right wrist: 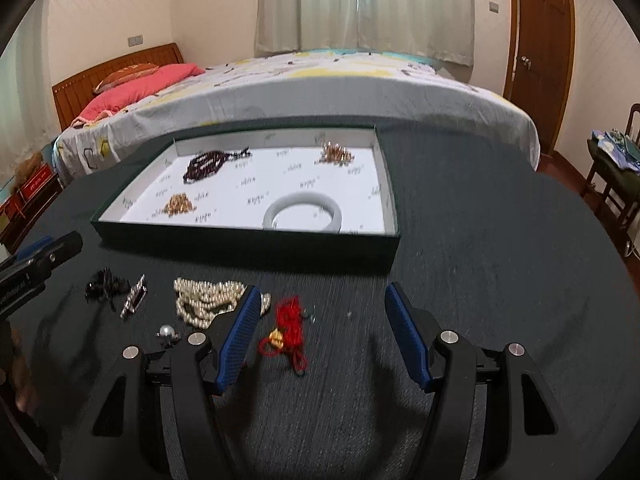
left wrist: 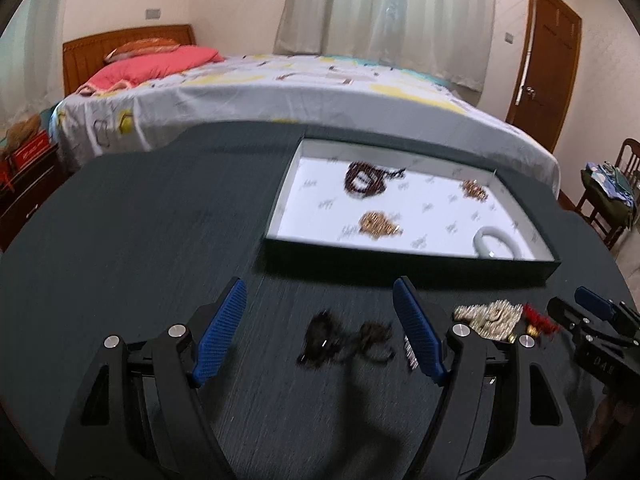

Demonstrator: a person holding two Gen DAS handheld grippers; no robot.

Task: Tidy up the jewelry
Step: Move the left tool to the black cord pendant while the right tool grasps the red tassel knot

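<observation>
A shallow dark box with a white lining (left wrist: 416, 256) (right wrist: 248, 240) sits on the dark table. In it lie a dark bead string (right wrist: 208, 164), two gold-coloured pieces (right wrist: 178, 204) (right wrist: 336, 154) and a pale bangle (right wrist: 304, 214). On the table in front lie a black cord piece (left wrist: 344, 340) (right wrist: 106, 284), a silver clip (right wrist: 134, 300), a pearl strand (right wrist: 208, 300) (left wrist: 490, 316), a small silver ball (right wrist: 167, 333) and a red cord with a gold charm (right wrist: 286, 332). My left gripper (left wrist: 320, 300) is open, above the black cord piece. My right gripper (right wrist: 322, 304) is open, with the red cord between its fingers.
A bed with a patterned sheet (left wrist: 280, 92) stands right behind the table. A wooden door (right wrist: 540, 40) is at the right, a chair with clothes (right wrist: 612, 168) beside it. A nightstand (left wrist: 24, 176) is at the left.
</observation>
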